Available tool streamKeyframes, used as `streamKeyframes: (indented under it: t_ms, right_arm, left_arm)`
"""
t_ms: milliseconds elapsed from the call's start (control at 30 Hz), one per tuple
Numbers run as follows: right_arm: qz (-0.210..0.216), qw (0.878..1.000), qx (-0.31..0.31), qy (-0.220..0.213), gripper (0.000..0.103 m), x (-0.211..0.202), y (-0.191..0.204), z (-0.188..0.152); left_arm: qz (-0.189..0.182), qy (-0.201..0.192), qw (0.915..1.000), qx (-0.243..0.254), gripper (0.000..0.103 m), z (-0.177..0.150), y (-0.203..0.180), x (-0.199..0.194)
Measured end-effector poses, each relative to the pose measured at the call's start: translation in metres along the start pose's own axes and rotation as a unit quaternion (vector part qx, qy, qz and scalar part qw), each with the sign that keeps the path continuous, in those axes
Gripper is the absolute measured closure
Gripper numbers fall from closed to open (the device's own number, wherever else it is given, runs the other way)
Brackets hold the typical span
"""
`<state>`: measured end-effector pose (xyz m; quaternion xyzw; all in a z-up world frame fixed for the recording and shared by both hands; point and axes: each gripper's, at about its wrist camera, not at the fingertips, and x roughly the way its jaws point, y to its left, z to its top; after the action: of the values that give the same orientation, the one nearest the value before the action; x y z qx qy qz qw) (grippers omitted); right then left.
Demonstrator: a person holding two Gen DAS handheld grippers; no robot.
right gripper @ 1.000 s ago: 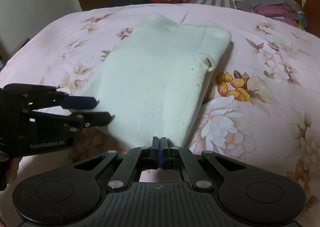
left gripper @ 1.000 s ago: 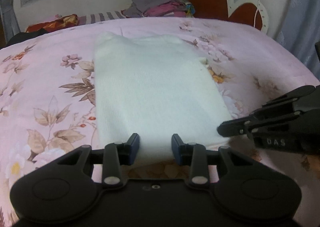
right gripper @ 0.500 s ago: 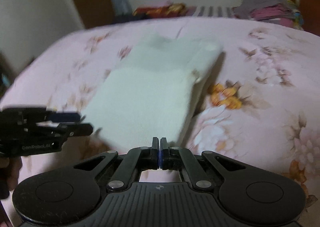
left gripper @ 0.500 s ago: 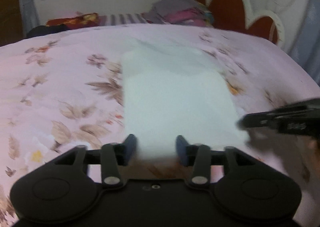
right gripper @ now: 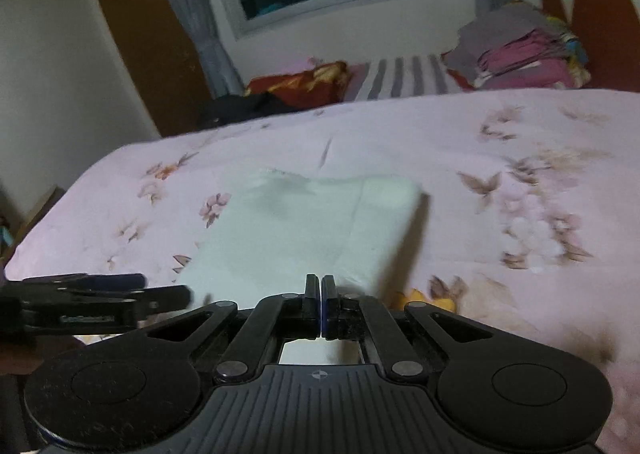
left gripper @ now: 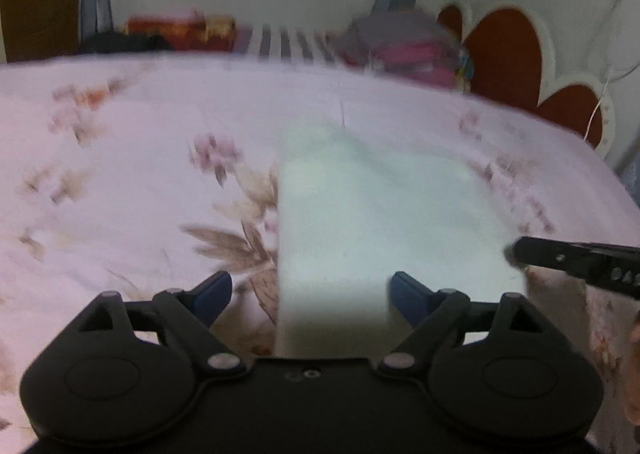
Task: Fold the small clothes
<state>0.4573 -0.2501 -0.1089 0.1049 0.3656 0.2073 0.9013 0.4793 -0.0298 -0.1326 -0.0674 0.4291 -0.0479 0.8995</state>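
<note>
The white garment (left gripper: 384, 222) was what I had to fold, and it lay flat on the bed (left gripper: 120, 174), already narrowed to a long strip running away from me. My left gripper (left gripper: 310, 292) had just been opening and stood spread wide, its blue pads clear of the cloth, with the near left edge of the garment passing between the jaws but not pinched. My right gripper (right gripper: 321, 296) was clenched tight, the pads pressed together at the near right edge of the garment; I could not tell for certain from the blurred view whether any cloth was caught between them. Seen from the left, the right gripper reached in from the side, just beside the near right corner.

To do this step well, I judged I should bring both grippers down to the two near corners at the same level, take hold of all the layers at once, and carry the near edge evenly toward the far edge so the fold stayed square. Lifting one side ahead of the other would likely skew the strip.

Beyond the garment, a pile of folded clothes (right gripper: 520, 50) sat well apart at the far end of the bed.
</note>
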Motion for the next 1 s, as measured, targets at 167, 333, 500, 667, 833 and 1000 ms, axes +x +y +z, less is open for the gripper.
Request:
streamKeyframes:
  t_ms: [167,333,500,667,833,1000]
  right_arm:
    - [-0.028,0.999,0.009,0.042,0.103,0.021,-0.013,0.0]
    - [-0.005,0.997,0.081,0.014,0.034,-0.003,-0.035,0.001]
    - [0.018,0.989,0.144,-0.013,0.001,-0.009,-0.061,0.003]
    - [0.09,0.967,0.236,0.038,0.012,0.01,-0.089,-0.001]
    - [0.134,0.941,0.302,0.071,0.033,0.031,-0.109,-0.012]
    - [0.163,0.933,0.313,0.074,0.033,0.039,-0.12,-0.011]
  left_arm:
    - [0.014,0.019,0.9994,0.026,0.015,-0.011,-0.001,0.01]
    - [-0.007,-0.01,0.9999,0.009,0.021,-0.012,0.01,-0.004]
    - [-0.021,-0.038,0.9974,-0.057,0.013,-0.002,0.032,-0.007]
    - [-0.096,-0.002,0.9883,-0.119,0.018,0.006,0.053,0.009]
    - [-0.132,0.023,0.9795,-0.15,0.026,0.011,0.062,0.025]
    - [-0.148,0.037,0.9771,-0.148,0.034,0.016,0.061,0.034]
